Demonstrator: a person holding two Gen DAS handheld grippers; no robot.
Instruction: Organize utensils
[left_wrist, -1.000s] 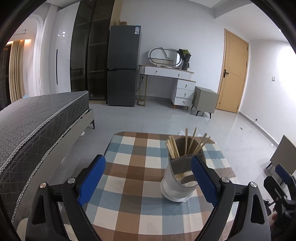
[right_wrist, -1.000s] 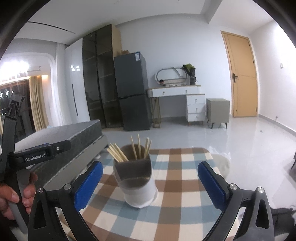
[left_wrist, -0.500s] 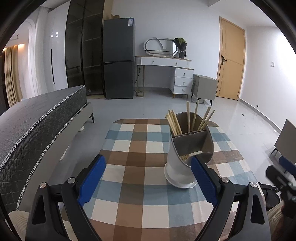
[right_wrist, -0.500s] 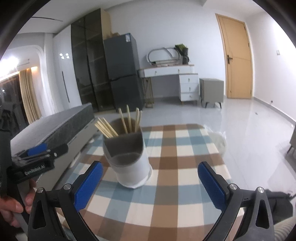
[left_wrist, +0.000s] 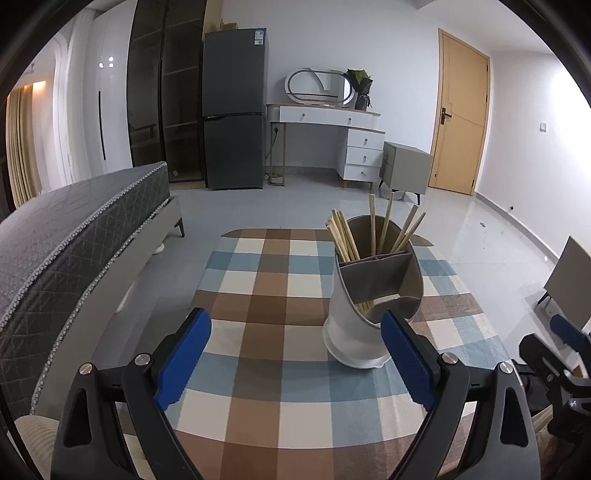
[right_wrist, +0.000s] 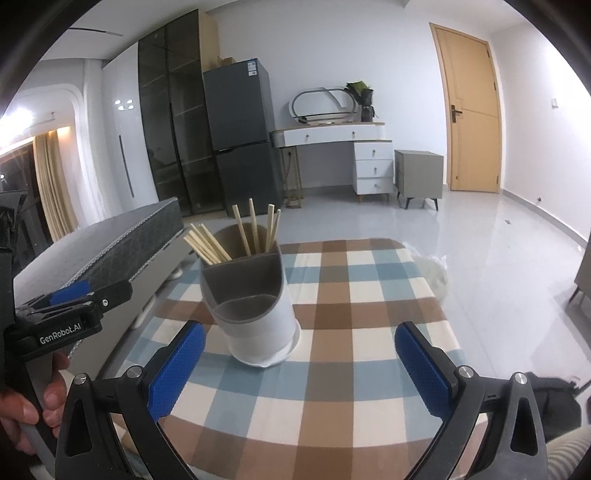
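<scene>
While both hand-held grippers, left (left_wrist: 295, 354) and right (right_wrist: 299, 363), stood wide and released with nothing between their blue pads, the white plastic utensil holder with grey divided insert (left_wrist: 369, 295) sat upright on the checked tablecloth (left_wrist: 273, 291), toward two o'clock of the left gripper. Its thin pale wooden chopsticks (left_wrist: 373, 229) fanned out of the rear compartments. They looked light, stiff and smooth, likely to roll or slip, so pinching one mid-shaft above the rim seemed safest; the tall holder looked tippable.

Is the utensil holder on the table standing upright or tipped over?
Upright: the utensil holder stands on its base on the checked tablecloth, chopsticks pointing up out of its back compartments.
</scene>
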